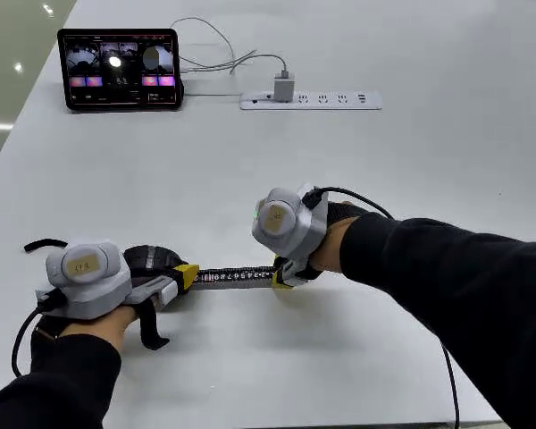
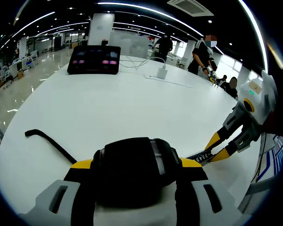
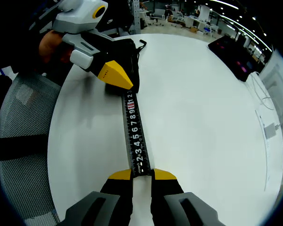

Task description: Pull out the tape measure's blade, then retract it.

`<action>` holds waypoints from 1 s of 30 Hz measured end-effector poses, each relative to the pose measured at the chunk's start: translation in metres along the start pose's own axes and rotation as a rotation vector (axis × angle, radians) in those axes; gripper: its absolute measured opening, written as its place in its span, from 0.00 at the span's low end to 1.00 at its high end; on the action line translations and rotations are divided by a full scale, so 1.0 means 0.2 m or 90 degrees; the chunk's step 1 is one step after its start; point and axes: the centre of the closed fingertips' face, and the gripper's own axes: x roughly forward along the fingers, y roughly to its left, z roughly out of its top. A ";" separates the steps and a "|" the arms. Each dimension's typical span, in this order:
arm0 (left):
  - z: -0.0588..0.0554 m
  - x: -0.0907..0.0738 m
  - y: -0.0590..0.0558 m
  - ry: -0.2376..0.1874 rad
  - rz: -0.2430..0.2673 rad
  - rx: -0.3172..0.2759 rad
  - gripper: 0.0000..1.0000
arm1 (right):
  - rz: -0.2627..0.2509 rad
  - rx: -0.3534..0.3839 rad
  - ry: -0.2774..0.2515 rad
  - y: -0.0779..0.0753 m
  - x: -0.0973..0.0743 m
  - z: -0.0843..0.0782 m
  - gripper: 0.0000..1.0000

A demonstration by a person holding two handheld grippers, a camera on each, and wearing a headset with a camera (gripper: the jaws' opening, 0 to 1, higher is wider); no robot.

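the left hand (image 1: 107,323), in a dark sleeve, sits low at the near left of the white table (image 1: 357,179) and points the left gripper (image 1: 180,277) to the right. its fingers (image 2: 80,165) are closed on both sides of the black tape measure (image 2: 132,169), which rests on the table with its black strap (image 2: 47,141) trailing off to the left. the right forearm reaches in from the right, wrist bent, with the right gripper (image 3: 141,175) aimed back towards the left one. its fingers (image 3: 165,175) are nearly together, pinching the end of the blade (image 3: 134,136). a short run of blade lies flat on the table between the two grippers. on it the numerals 2 to 9 read clearly in the right gripper view. each gripper carries a yellowish sticker (image 1: 83,264) on top, its writing too small to read.
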 end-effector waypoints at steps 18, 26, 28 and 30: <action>0.00 0.00 0.00 0.006 0.000 -0.002 0.64 | -0.001 0.001 -0.006 0.00 0.01 0.04 0.10; 0.00 0.00 0.00 0.008 0.000 -0.002 0.64 | 0.000 0.004 -0.010 0.00 0.02 0.05 0.10; 0.00 0.00 0.00 0.008 0.000 -0.002 0.64 | 0.001 0.003 -0.011 0.00 0.02 0.06 0.10; 0.00 0.00 0.00 0.008 0.001 -0.003 0.64 | 0.002 0.002 -0.012 0.00 0.03 0.07 0.10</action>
